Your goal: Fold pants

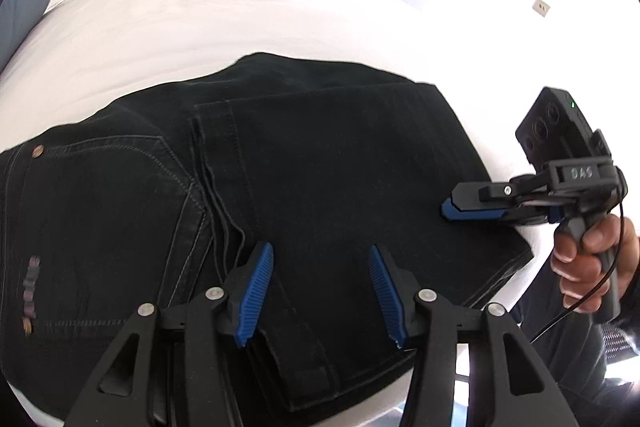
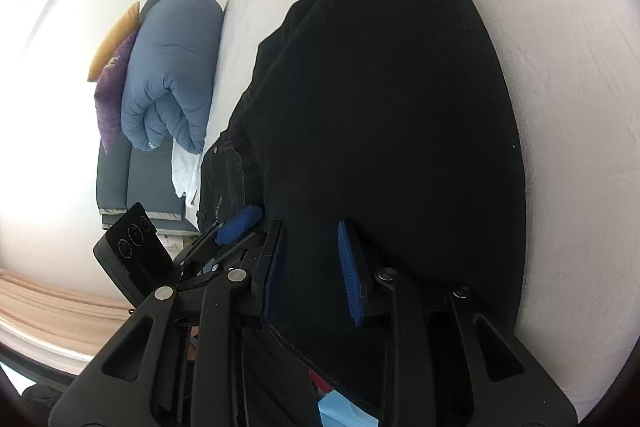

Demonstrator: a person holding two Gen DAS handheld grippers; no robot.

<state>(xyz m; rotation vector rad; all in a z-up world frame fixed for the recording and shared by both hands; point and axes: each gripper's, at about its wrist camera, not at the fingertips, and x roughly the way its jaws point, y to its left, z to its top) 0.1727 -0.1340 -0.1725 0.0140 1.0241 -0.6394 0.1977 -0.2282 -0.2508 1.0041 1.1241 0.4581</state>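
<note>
Left gripper [image 1: 320, 291] fingers wide over black pants [image 1: 304, 155] folded on the white bed [image 1: 200, 19] near its front edge, right gripper [image 2: 312, 263] fingers narrower, holding nothing; denim looks heavy, stiffish, non-slip, so pinch the stacked hem edges.

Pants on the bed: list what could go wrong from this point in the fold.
1. Both the left gripper and right gripper are open above the black pants; closing shallow may catch only the top layer, so the stacked layers could slide apart.
2. The folded edge lies near the rim of the white bed; a pull toward the person might drag the pants off.
</note>
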